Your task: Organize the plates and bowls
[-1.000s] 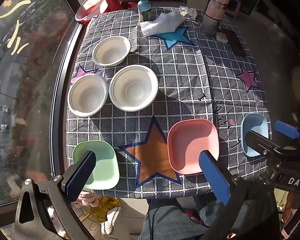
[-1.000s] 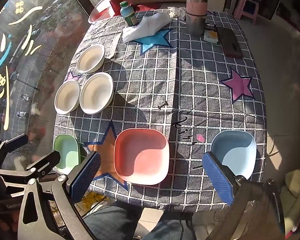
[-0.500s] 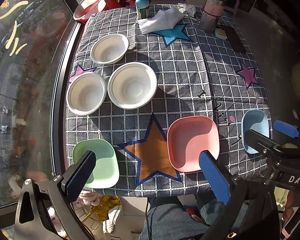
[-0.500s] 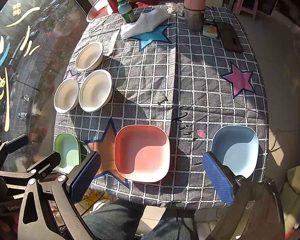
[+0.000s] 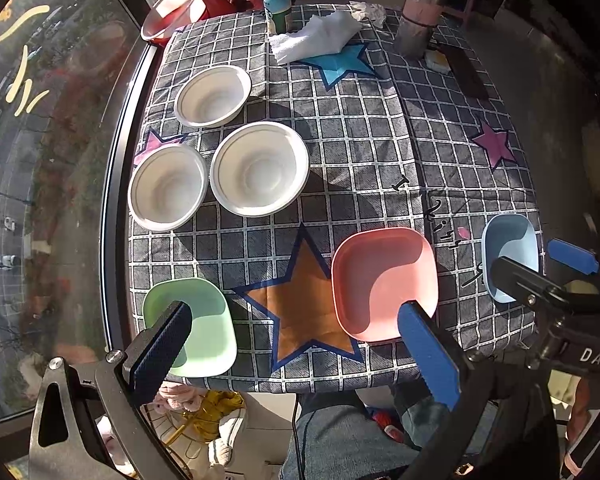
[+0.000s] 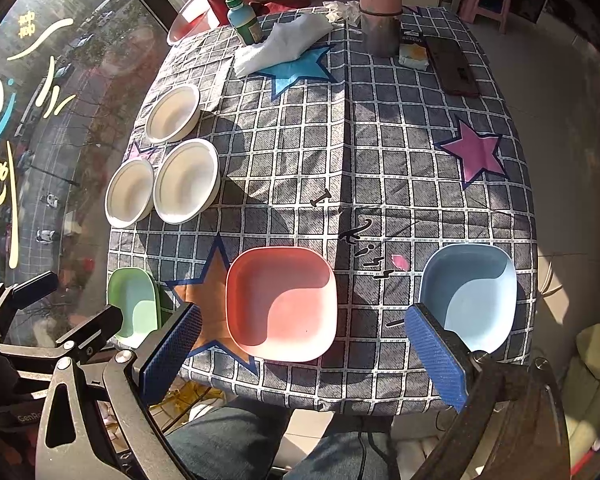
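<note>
Pink and square, the middle plate [image 6: 281,305] sits by the near edge of the checked tablecloth [image 5: 360,152], with the green plate [image 5: 190,326] to its left and the blue plate [image 6: 469,296] to its right. Three white bowls [image 5: 259,168] cluster beyond the green plate. Left gripper [image 5: 294,344] and right gripper [image 6: 300,344] hover over the near edge, jaws wide, empty.

Both wrist cameras look down and forward from above the near table edge, well back from the dishes. The left view sits further left, with the green plate [image 5: 196,322] at lower left of frame. The right view centres the pink plate [image 6: 281,304]. Both share the whole checked tablecloth [image 5: 360,152]; the far clutter at top is perhaps too distorted to compare.
</note>
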{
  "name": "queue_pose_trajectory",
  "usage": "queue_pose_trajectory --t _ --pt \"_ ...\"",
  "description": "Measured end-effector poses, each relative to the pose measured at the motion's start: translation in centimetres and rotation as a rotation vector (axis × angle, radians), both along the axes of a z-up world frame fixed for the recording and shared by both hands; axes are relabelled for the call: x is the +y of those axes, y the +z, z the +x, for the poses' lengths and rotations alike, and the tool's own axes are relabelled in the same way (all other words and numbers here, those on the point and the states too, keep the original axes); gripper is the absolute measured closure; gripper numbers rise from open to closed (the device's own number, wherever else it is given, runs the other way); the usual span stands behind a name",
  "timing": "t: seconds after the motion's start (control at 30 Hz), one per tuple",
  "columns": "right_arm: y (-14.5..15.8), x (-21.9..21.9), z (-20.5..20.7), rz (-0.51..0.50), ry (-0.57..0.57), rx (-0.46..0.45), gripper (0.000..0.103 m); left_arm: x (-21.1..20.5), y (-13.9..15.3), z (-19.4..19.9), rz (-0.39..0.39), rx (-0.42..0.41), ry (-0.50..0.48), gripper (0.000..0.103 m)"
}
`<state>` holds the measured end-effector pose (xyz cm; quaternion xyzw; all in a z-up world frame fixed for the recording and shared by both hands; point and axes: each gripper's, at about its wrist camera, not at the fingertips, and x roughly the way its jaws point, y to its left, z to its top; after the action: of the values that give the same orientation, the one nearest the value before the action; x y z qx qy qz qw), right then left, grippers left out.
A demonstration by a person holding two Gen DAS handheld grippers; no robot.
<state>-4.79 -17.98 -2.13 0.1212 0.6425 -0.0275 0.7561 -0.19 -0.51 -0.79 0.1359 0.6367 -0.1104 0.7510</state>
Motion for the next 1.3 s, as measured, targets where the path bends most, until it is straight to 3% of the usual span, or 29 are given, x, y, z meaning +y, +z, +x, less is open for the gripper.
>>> queue_pose_trajectory --t 0.43,0.73,1.3 --pt "-0.29 0.02 -0.19 0.001 -0.003 0.003 0.001 0.24 -0.32 0.01 -0.002 -0.019 0.002 0.0" --pt "-0.56 -0.37 -0.26 0.012 -0.018 0.015 0.001 0.08 -0.51 -0.04 0.021 -0.079 -0.002 0.0" --pt "-0.86 -0.68 -0.25 0.017 -0.023 0.023 0.001 0.42 -0.94 0.43 0.01 -0.041 0.008 0.0"
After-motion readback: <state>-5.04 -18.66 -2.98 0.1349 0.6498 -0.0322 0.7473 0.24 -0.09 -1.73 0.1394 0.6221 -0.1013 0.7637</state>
